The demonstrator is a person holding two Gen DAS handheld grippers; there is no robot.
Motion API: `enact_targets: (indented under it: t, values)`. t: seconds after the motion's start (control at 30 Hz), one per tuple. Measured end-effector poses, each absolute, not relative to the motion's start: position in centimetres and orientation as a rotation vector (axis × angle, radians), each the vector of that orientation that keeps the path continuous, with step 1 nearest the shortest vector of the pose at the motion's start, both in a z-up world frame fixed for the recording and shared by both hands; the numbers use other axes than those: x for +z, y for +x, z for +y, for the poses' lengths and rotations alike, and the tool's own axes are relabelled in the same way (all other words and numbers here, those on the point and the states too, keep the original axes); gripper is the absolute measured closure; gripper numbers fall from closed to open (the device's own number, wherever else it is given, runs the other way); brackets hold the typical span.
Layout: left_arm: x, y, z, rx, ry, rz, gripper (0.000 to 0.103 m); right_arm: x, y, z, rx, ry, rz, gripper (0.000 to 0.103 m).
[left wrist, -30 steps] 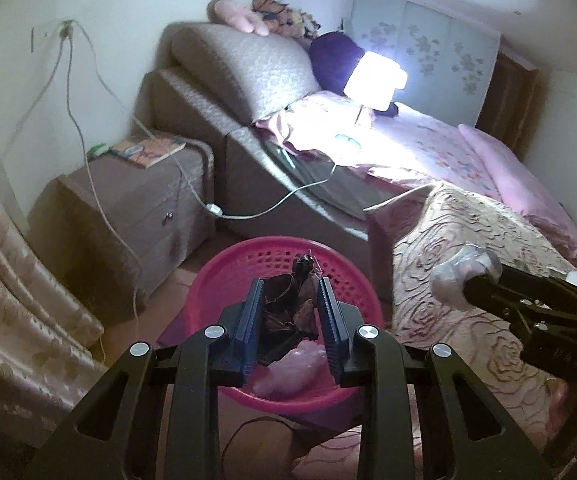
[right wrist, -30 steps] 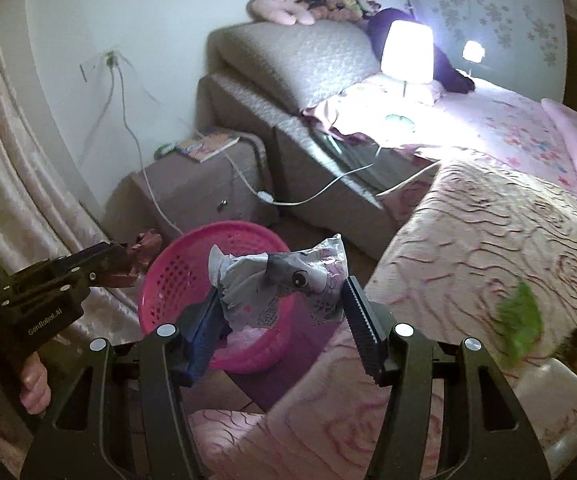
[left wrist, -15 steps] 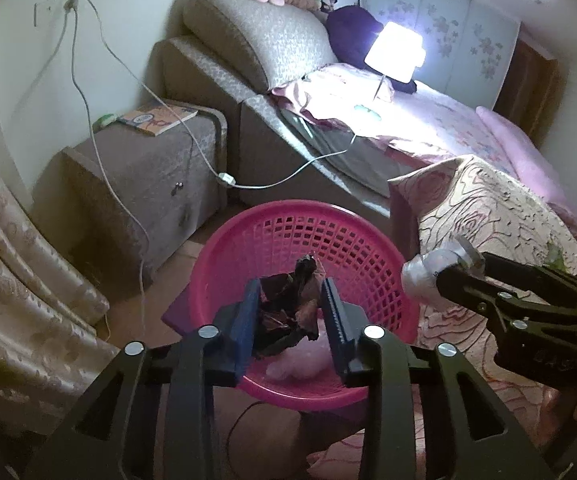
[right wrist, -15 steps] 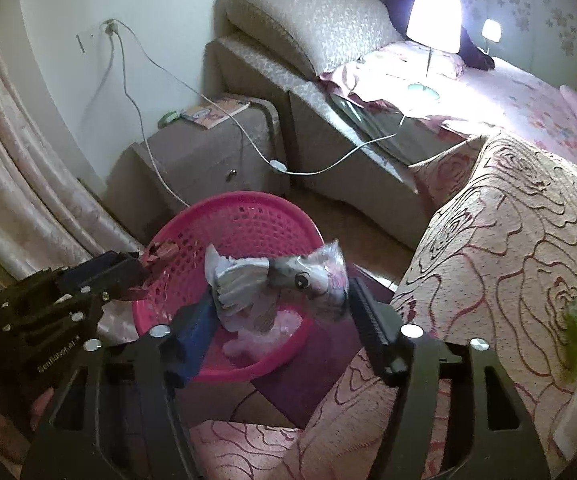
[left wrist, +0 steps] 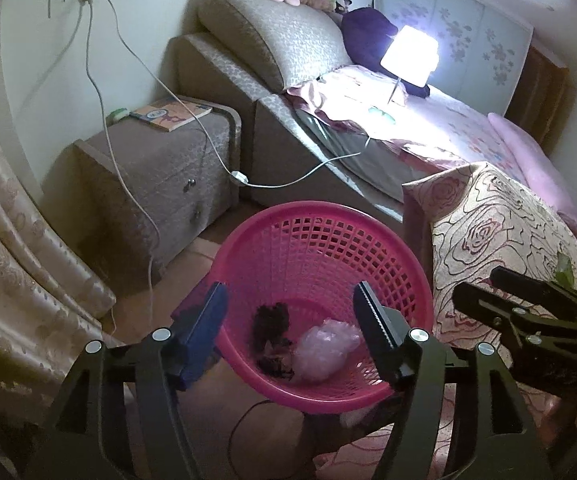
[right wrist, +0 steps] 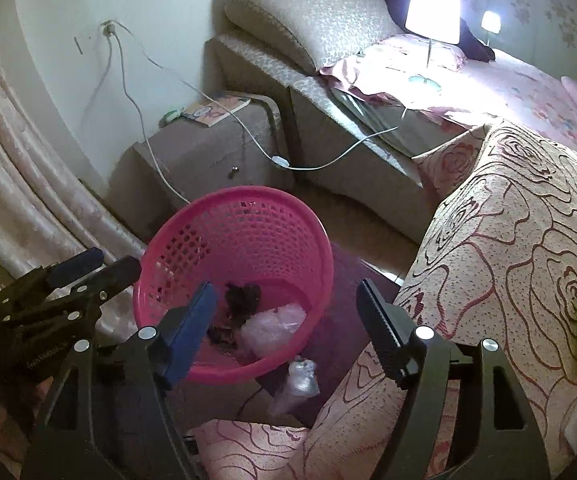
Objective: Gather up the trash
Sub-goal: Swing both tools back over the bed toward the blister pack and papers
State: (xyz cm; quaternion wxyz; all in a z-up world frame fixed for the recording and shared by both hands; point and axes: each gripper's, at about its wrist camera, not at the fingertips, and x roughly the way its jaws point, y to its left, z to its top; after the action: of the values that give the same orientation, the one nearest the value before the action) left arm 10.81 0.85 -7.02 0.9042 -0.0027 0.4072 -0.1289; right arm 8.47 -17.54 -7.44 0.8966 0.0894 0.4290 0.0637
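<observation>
Fingers, left gripper (left wrist: 290, 326): spread, empty, above the round pink plastic lattice basket (left wrist: 316, 232).
Fingers, right gripper (right wrist: 286, 322): spread, empty.
Missed trash: crumpled clear plastic wrapper (right wrist: 299, 376) on floor, just outside basket rim, below and nearer the right gripper.

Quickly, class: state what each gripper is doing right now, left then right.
Left gripper: open, holding nothing, above the pink basket.
Right gripper: open, holding nothing.
</observation>
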Motion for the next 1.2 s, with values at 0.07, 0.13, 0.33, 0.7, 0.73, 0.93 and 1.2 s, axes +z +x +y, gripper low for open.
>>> enact_targets:
  t: [0.07,0.13,0.33,0.7,0.73,0.93,1.2]
  values:
    - [-7.1,10.7,0.8,-0.268,-0.005,0.84,0.038,-7.3,8.2,-17.8,0.129,0.191,0.884,0.033]
    - [-7.0,10.7,0.8,-0.268,-0.01,0.837,0.037,-7.2,7.8,-18.2,0.123,0.196,0.877,0.033]
    - [-6.7,10.5,0.7,-0.27,-0.016,0.833,0.034,-6.5,6.1,-19.4,0.101,0.204,0.849,0.033]
    - [-5.4,9.1,-0.9,-0.312,0.006,0.799,0.033,-3.8,1.0,-22.5,0.029,0.178,0.767,0.032]
    - [-5.3,9.0,-1.1,-0.316,0.011,0.795,0.033,-3.5,0.6,-22.9,0.02,0.175,0.759,0.032]
    - [-4.5,7.9,-2.4,-0.358,0.033,0.771,0.032,-2.2,-2.1,-24.8,-0.028,0.175,0.725,0.028]
    - [-3.5,6.0,-5.0,-0.436,0.056,0.752,0.032,-0.9,-7.1,-30.0,-0.17,0.189,0.666,0.028]
